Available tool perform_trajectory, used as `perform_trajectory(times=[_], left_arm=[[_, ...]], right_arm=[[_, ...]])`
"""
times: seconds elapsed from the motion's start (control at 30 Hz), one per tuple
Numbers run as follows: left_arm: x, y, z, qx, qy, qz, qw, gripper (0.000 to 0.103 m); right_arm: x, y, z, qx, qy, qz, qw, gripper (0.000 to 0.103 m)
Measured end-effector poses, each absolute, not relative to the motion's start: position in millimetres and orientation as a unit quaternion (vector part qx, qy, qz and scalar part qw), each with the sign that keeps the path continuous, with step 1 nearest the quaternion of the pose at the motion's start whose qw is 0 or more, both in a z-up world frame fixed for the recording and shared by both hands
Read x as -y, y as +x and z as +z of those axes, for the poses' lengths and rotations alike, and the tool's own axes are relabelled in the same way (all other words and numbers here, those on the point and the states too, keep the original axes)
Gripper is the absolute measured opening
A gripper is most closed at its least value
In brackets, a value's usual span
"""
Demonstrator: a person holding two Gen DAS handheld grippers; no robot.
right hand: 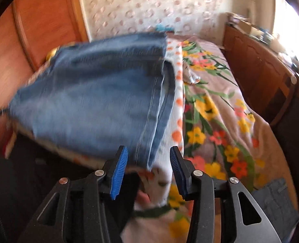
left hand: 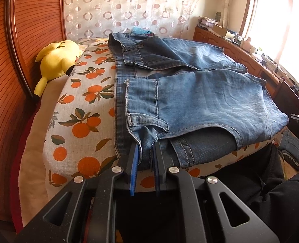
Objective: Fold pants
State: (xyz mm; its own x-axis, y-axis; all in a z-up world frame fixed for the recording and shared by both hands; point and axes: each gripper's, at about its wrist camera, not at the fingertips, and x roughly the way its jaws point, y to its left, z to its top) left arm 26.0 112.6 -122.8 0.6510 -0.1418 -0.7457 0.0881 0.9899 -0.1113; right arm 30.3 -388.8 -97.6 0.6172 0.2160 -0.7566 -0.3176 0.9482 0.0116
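Pants: blue jeans [left hand: 200, 93], folded into a thick bundle with the waistband to the left, lie across the middle of the left wrist view on an orange-print cloth [left hand: 82, 105]. In the blurred right wrist view the jeans [right hand: 92, 101] fill the centre and left.

Left gripper: the left gripper [left hand: 146, 151], at the lower centre of its view, has its jaws narrow and pinched on a fold of denim at the near edge of the jeans, just below the belt loop.

Right gripper: the right gripper [right hand: 148, 162], at the lower centre of its view, has its jaws spread apart. The lower right corner of the jeans hangs near the left blue pad [right hand: 119, 174], and neither pad presses on the cloth.

Bedding: a flowered quilt [right hand: 220, 121] covers the right half of the right wrist view, beside the orange-print cloth.

Plush toy: a yellow plush toy [left hand: 54, 62] lies at the left of the left wrist view, against a wooden headboard [left hand: 28, 30].

Room: a curtain [left hand: 129, 6] with ring patterns hangs at the top centre, and a bright window [left hand: 281, 30] stands at the upper right above a cluttered wooden cabinet [left hand: 240, 50].
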Motion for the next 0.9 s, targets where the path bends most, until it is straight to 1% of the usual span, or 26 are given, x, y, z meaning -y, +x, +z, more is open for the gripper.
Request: perform_trajectory(times=[0.17,0.6,0.63,0.67,0.7,0.73,0.77,0.9], left_arm=[[-112.9,27.1,-123.6,-0.415,-0.033,-0.063,0.907,0.013],[-113.5,29.7,-126.6,-0.419,-0.037,-0.064,0.905,0.013],[-113.6,29.8,-126.4,-0.418,-0.037,-0.064,0.905,0.013],[-113.9,29.6,-127.0,-0.418,-0.037,-0.064,0.906,0.013],[-114.2,29.2,-127.1,-0.416,-0.038,-0.064,0.906,0.013],[-114.2,28.5,-126.8,-0.416,-0.038,-0.066,0.906,0.013],[-114.2,28.0,-126.1,-0.415,-0.039,-0.07,0.906,0.013],[-117.1,14.1,-111.8,-0.404,-0.04,-0.083,0.91,0.012]], right_arm=[[384.0,30.3,-103.1,-0.425,-0.076,0.157,0.888,0.045],[362.0,26.8,-118.1,-0.397,-0.103,0.163,0.897,0.045],[362.3,26.4,-118.3,-0.397,-0.101,0.165,0.897,0.035],[364.0,25.9,-117.7,-0.395,-0.096,0.17,0.898,0.022],[365.7,25.7,-117.1,-0.393,-0.093,0.169,0.899,0.018],[368.1,25.4,-116.2,-0.391,-0.087,0.173,0.9,0.009],[371.5,25.1,-114.6,-0.389,-0.076,0.178,0.901,0.004],[383.2,20.1,-104.9,-0.381,-0.063,0.164,0.908,0.004]])
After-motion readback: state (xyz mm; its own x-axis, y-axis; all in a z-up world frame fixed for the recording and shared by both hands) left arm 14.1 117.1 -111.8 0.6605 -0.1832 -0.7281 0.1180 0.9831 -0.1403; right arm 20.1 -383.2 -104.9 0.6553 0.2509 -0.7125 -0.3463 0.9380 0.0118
